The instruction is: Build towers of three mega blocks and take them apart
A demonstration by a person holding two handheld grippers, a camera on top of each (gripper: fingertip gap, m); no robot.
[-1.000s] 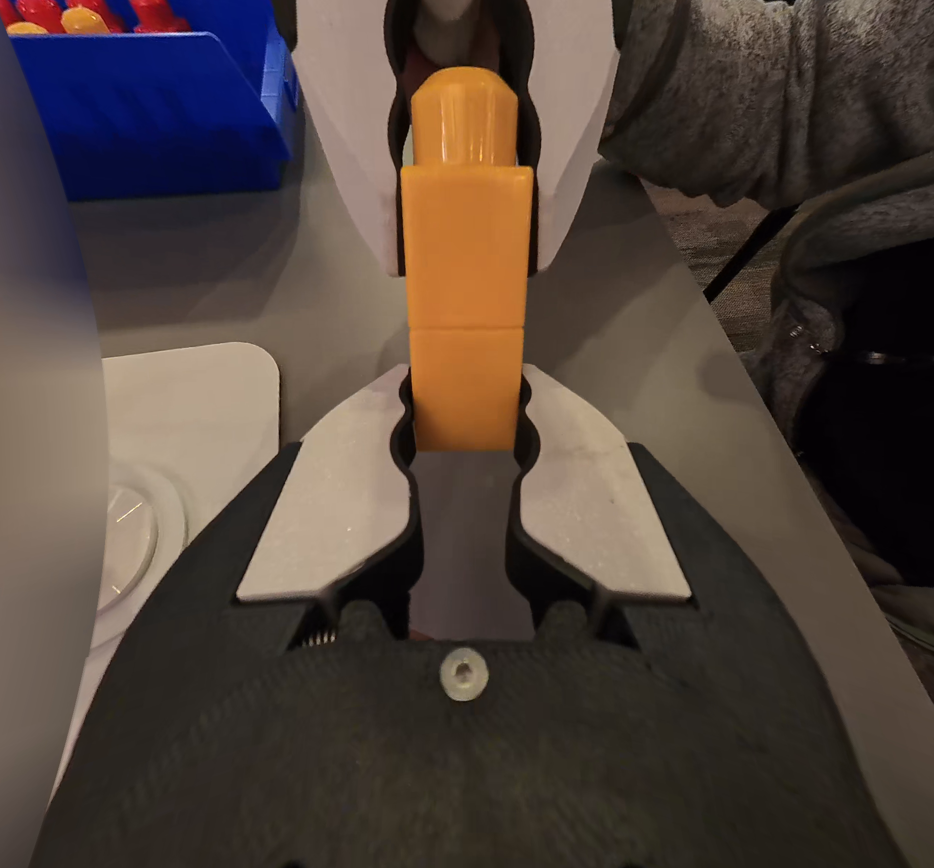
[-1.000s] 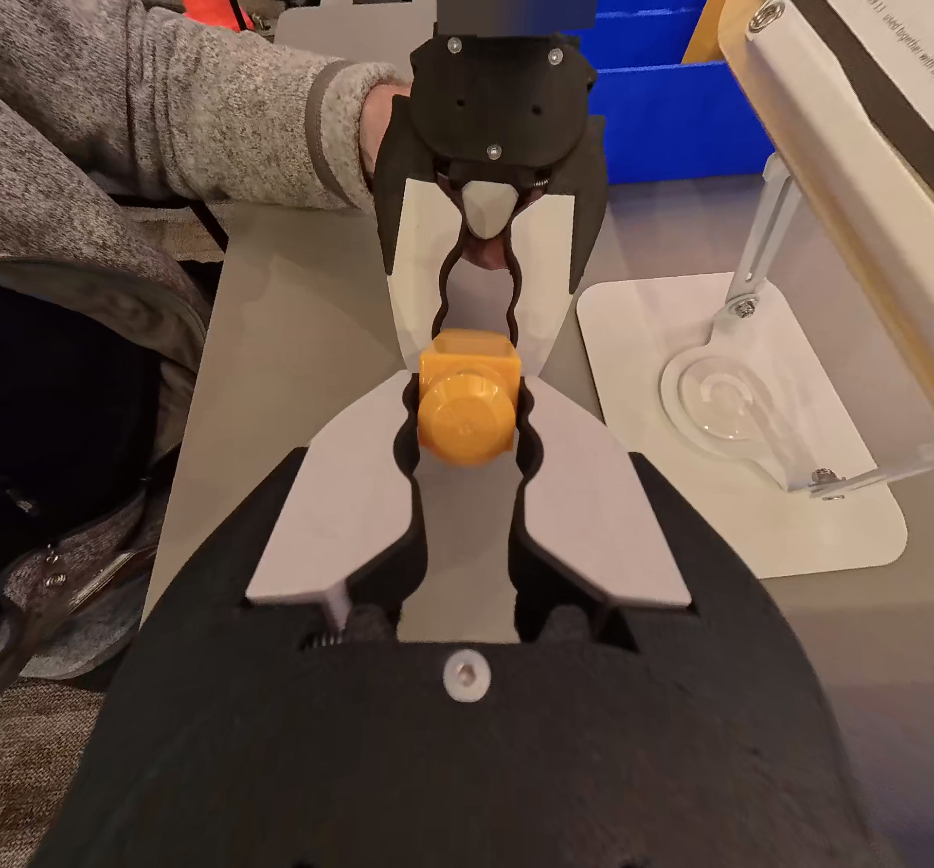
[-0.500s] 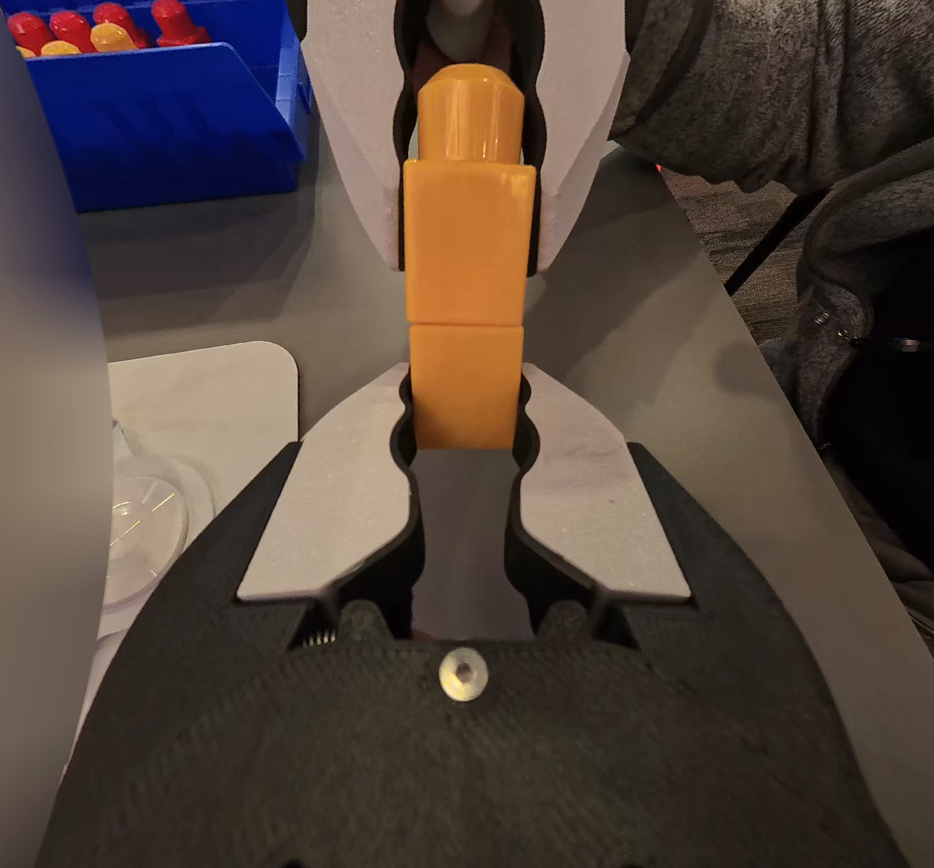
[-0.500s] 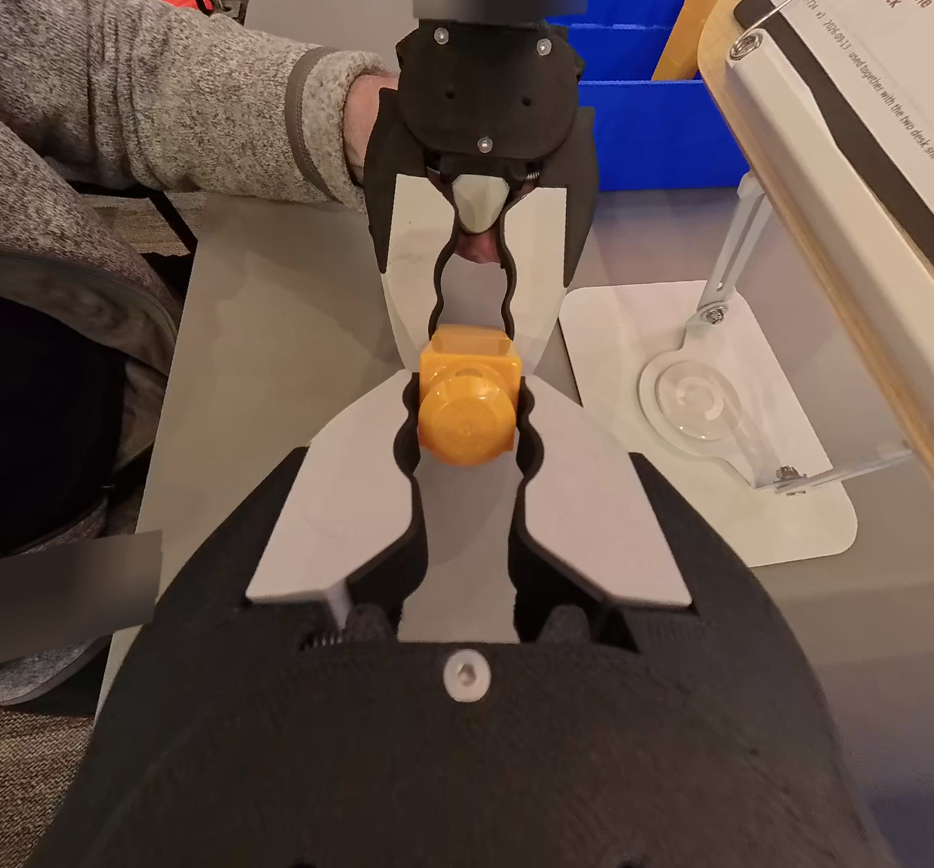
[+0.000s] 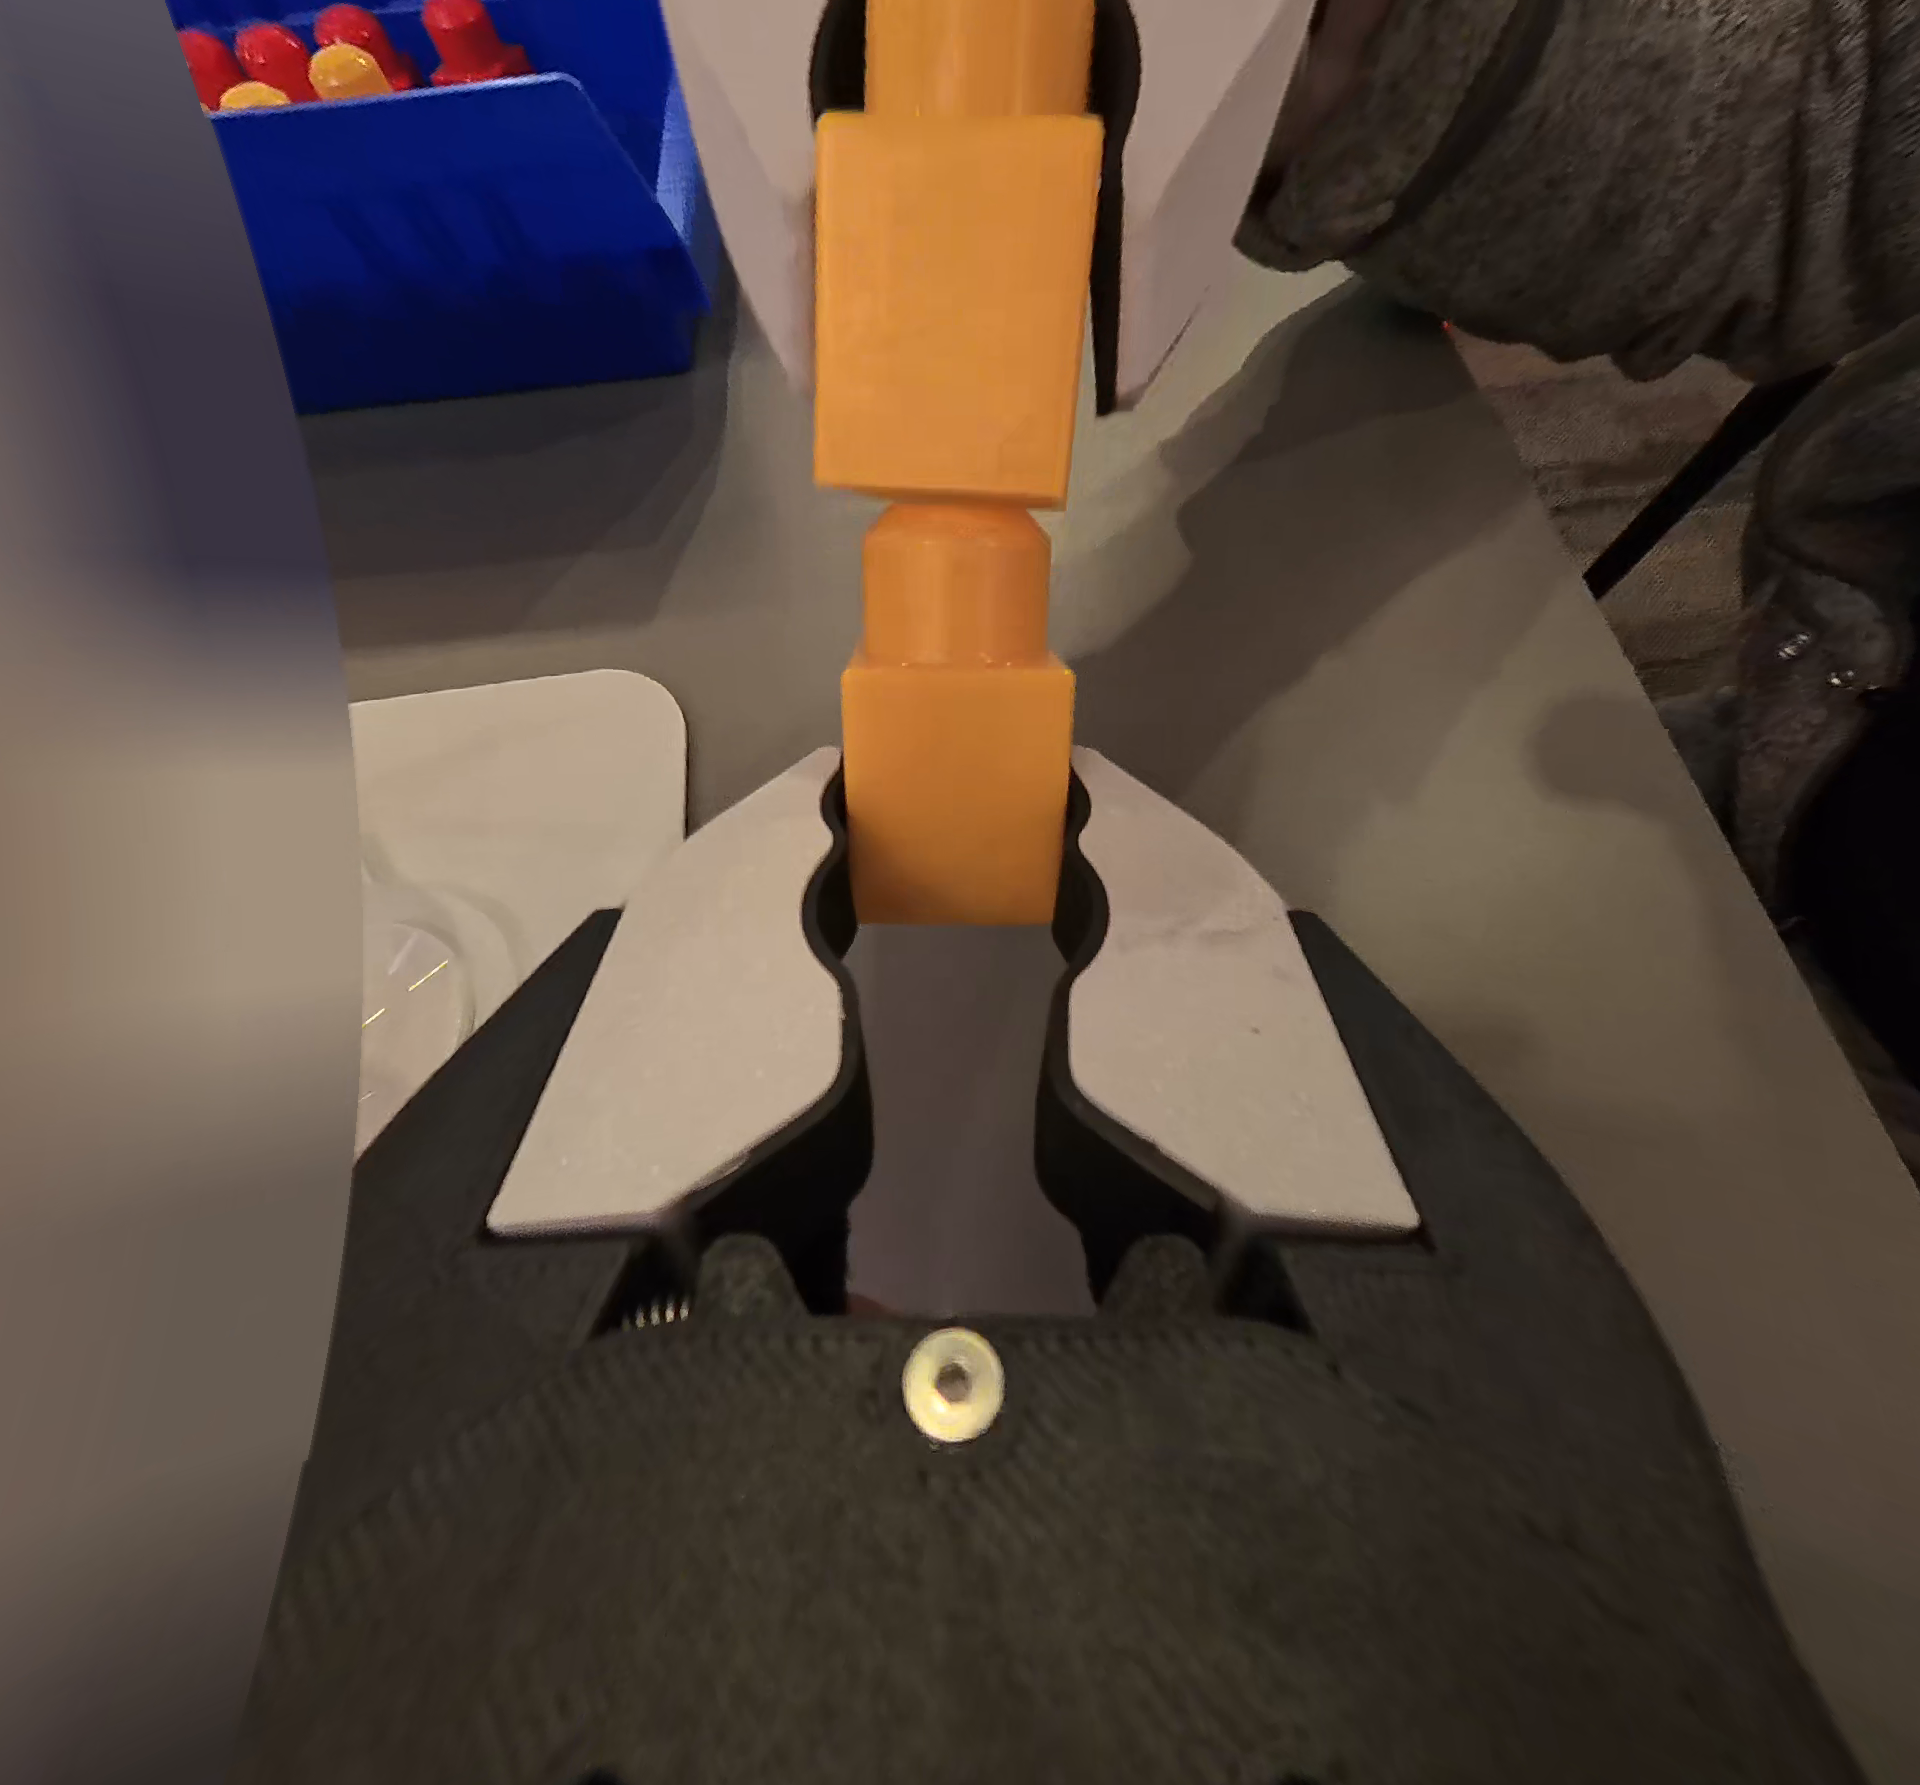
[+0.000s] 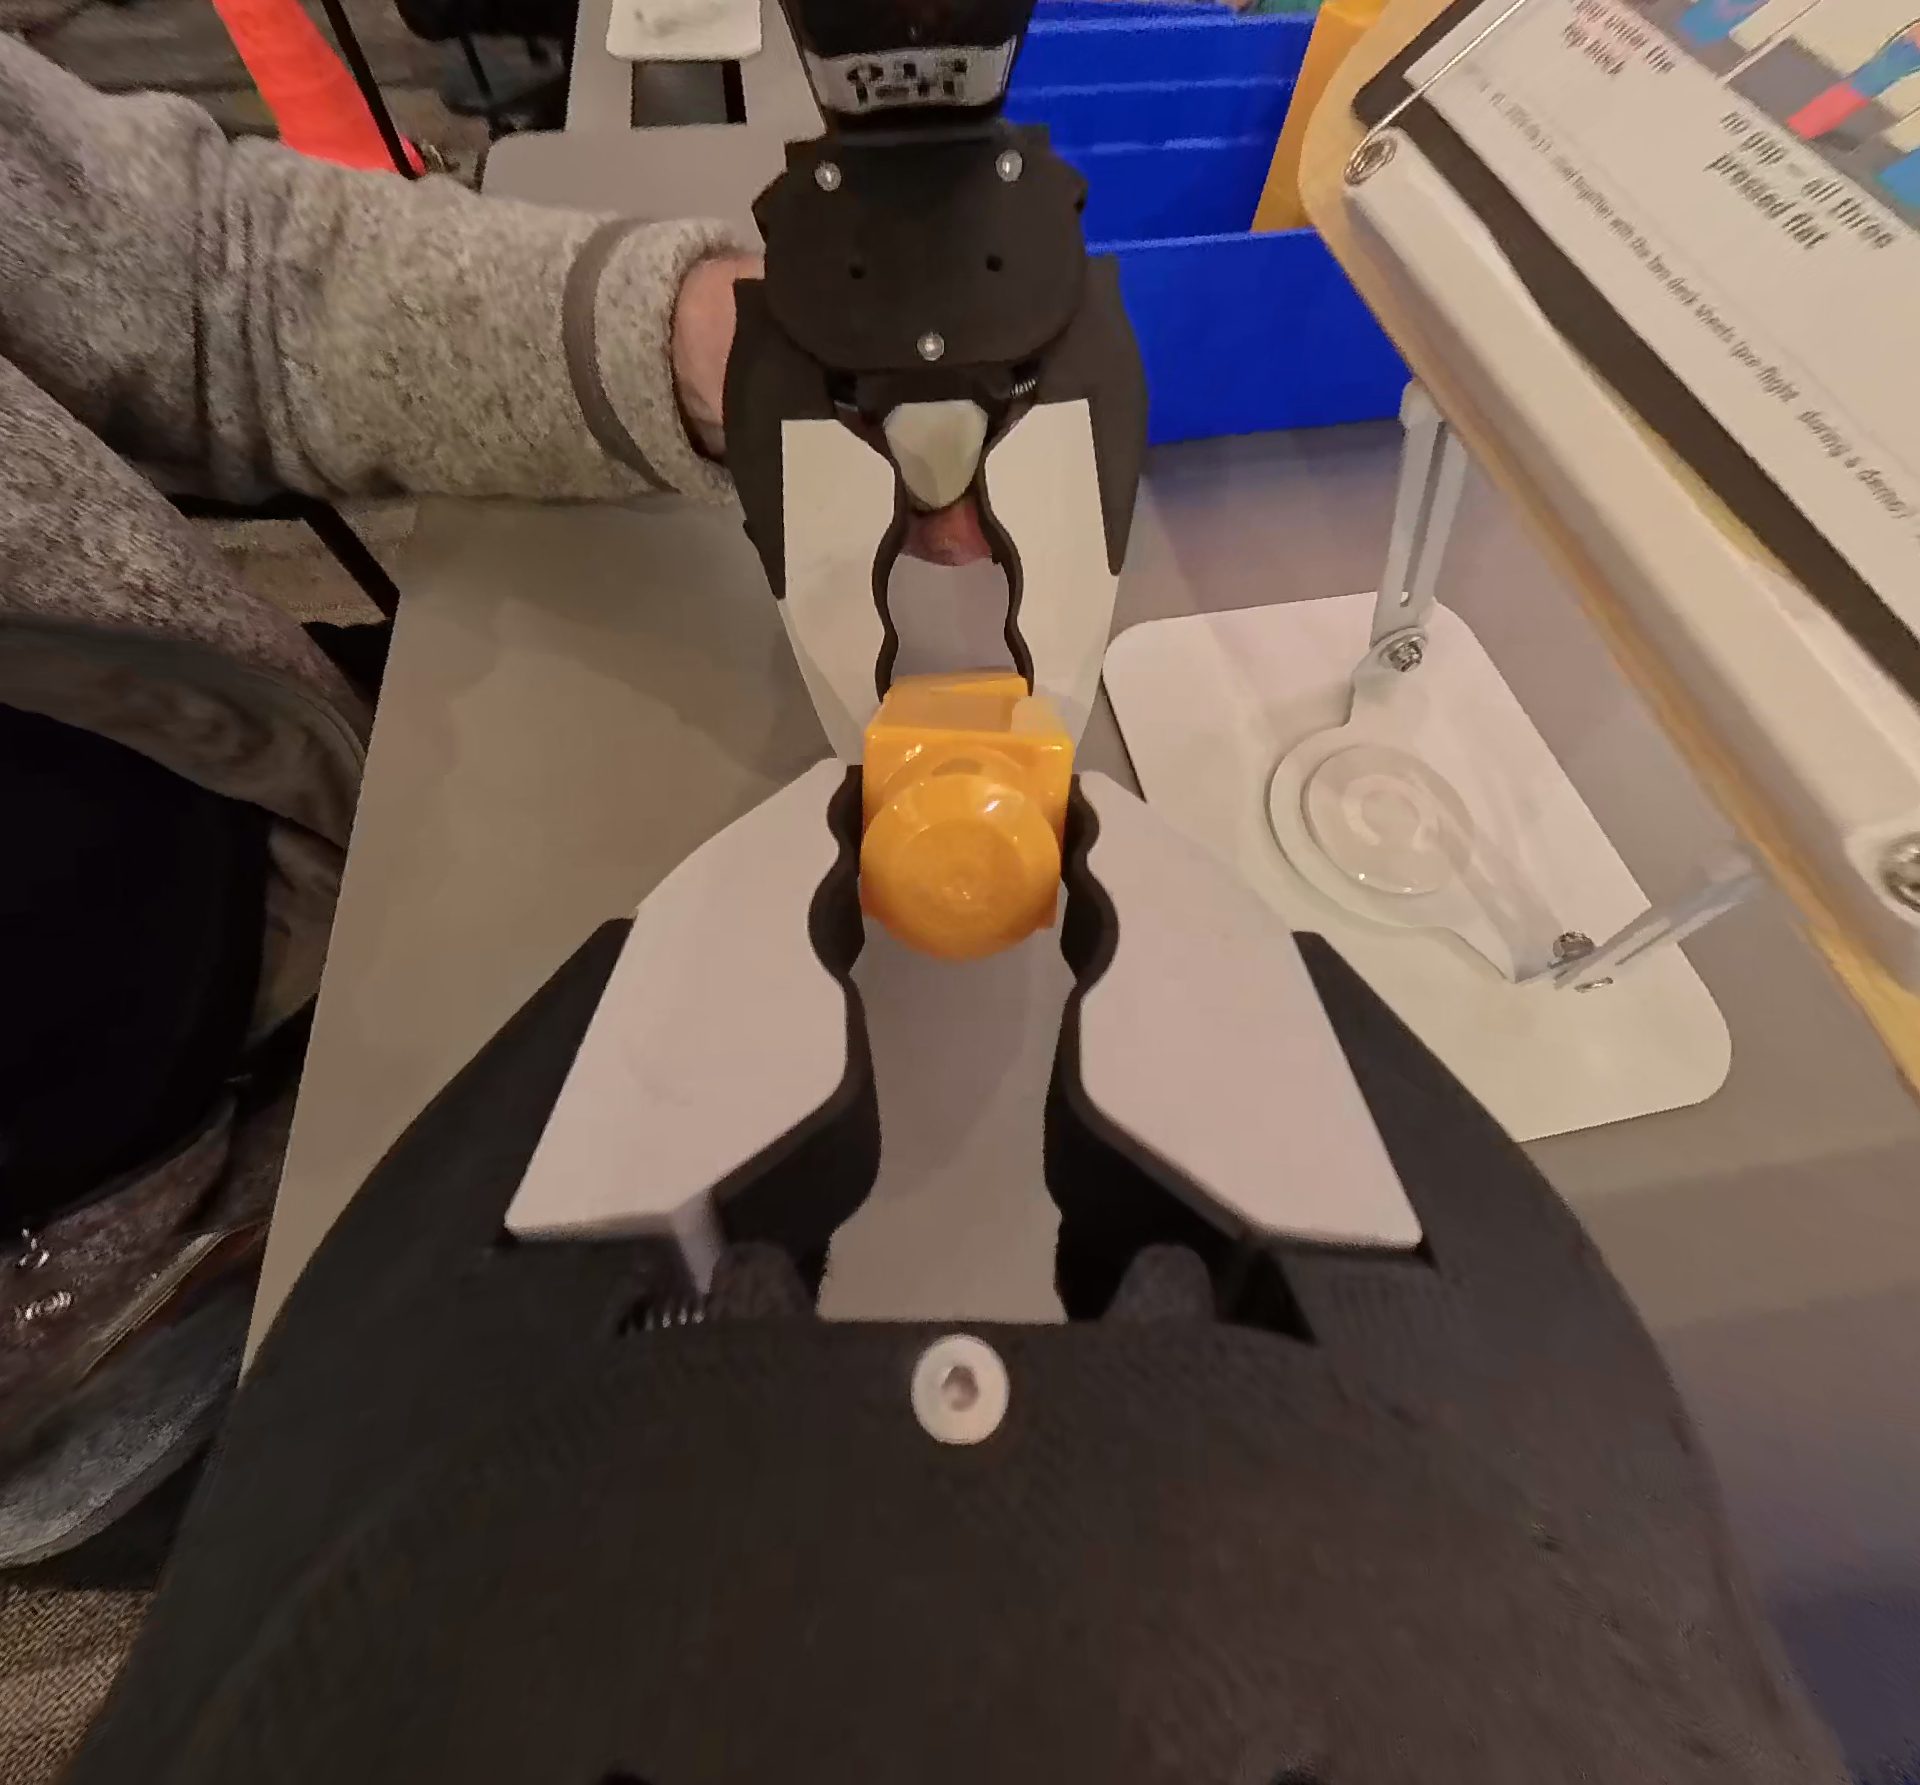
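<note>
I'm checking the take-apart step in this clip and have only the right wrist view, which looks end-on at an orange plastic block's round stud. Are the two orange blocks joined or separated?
Observer: Nearly separated. In the left wrist view the nearer orange plastic block has its round stud exposed, with only the stud's tip at the base of the farther orange plastic block.
Operator: Where on its block does the left claw grip?
Observer: The left claw presses both pads on the near end of the square body, clear of the stud.
Operator: Any spare blocks?
Observer: Yes, red and orange blocks stand in a blue plastic bin at the back left.
</note>
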